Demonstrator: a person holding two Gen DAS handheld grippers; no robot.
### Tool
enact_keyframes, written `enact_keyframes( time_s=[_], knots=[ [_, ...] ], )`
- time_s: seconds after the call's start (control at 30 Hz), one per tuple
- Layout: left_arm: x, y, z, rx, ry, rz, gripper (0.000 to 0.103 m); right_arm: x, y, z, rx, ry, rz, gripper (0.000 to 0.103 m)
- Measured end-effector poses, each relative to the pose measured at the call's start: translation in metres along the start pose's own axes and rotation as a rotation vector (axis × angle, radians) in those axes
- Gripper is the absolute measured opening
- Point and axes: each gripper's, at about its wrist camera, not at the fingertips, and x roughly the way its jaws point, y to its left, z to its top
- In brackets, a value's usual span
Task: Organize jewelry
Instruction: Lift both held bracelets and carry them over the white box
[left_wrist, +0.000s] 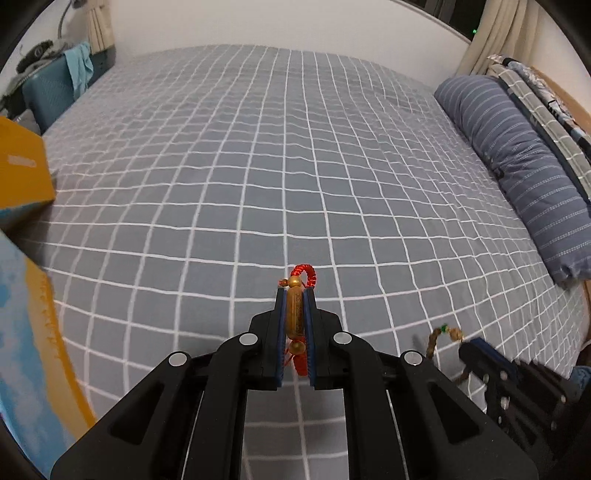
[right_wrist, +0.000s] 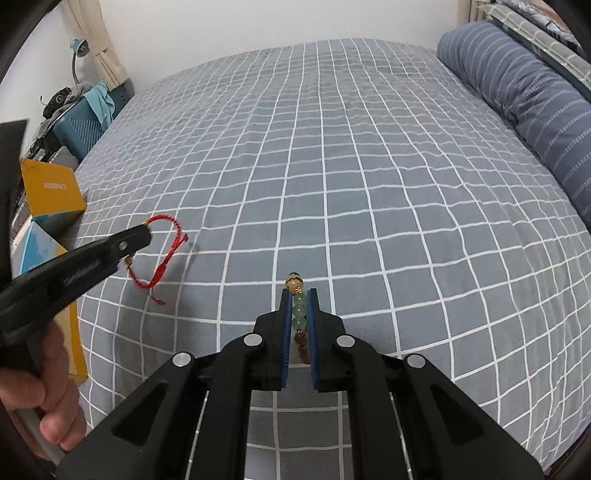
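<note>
The left gripper (left_wrist: 295, 314) is clamped on the red string bracelet's (right_wrist: 162, 254) hard gold bead and the right gripper (right_wrist: 299, 314) on the bead bracelet (right_wrist: 298, 308), both light, floppy, dangling over the bed (left_wrist: 258, 166).

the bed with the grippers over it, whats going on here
A person is sorting jewelry over a grey checked bed, with a handheld gripper in each hand. The left gripper has its jaws shut on a red cord bracelet with a gold charm, held clear above the cover. The right gripper has its jaws shut on a beaded bracelet of pale green and brown beads. A yellow box sits at the bed's left edge.
</note>
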Motion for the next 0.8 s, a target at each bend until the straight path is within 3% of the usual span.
enact_keyframes(
  time_s=[0.47,0.8],
  knots=[
    [-0.065,0.029,-0.012,-0.011,-0.045,0.041,0.008,-0.031,0.02,0.018,-0.05,-0.068,0.016,0.007],
    [-0.112,0.077,-0.015,-0.064,-0.096,0.086,0.008,-0.045,0.065,0.033,-0.117,-0.098,0.066,0.007]
  ],
)
